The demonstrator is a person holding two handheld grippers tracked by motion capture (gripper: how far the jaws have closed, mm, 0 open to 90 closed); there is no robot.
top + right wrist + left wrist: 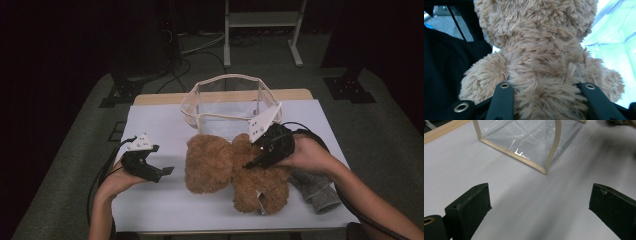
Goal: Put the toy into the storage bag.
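Squeezing the teddy bear round its middle, the right gripper had it on the white table, probably headed for the clear bag right behind; left gripper waited with jaws apart, empty.

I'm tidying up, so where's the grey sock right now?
In the high view the grey sock lies at the table's front right, under the right forearm, beside the teddy bear.
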